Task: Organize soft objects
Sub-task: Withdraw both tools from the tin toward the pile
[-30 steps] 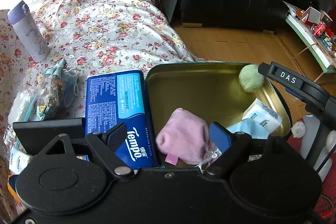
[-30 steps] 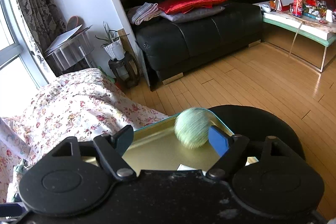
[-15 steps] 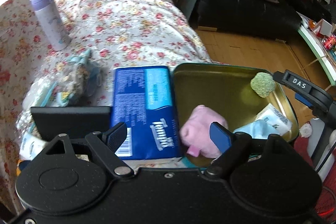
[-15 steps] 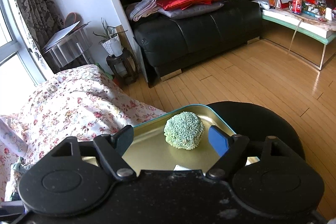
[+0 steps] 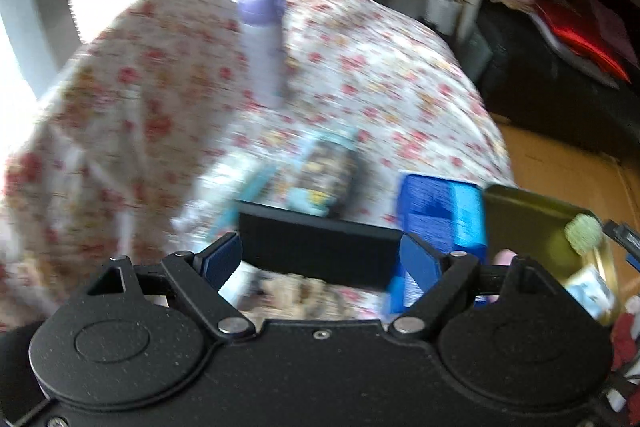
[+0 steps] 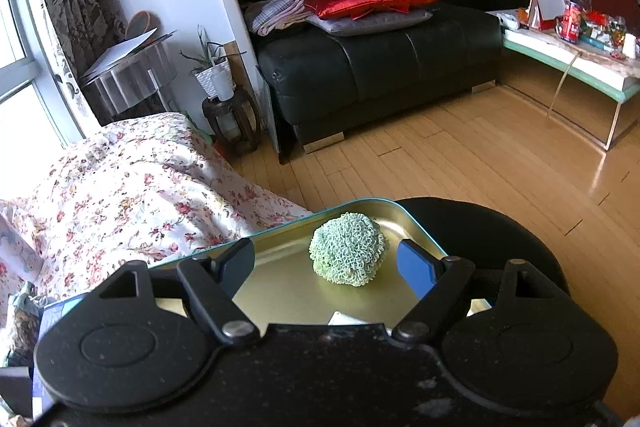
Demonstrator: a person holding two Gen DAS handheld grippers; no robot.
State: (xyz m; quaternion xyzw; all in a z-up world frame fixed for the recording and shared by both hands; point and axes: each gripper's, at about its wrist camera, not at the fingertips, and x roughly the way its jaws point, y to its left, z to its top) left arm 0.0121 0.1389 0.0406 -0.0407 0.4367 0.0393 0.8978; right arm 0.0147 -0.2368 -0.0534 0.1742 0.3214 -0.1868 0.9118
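Left claw (image 5: 320, 259): it is seen wide and empty — nothing is pressed between its fingers; the view is blurred.
Right claw (image 6: 326, 265): it is held apart too, and the green ball (image 6: 347, 254) is seen between its fingers but is not touched.
Tin (image 6: 280, 287): the green ball is lying inside it, near the far corner; a pink soft thing (image 5: 502, 258) is only partly seen at its edge.
Blue tissue pack (image 5: 444, 223): it is placed just beside the tin, on the flowered bed cover (image 5: 140, 115).
Step in hand: probably the next soft thing is being looked for on the bed.
Advice: the left claw should be slowed — then one item centred before it is closed.
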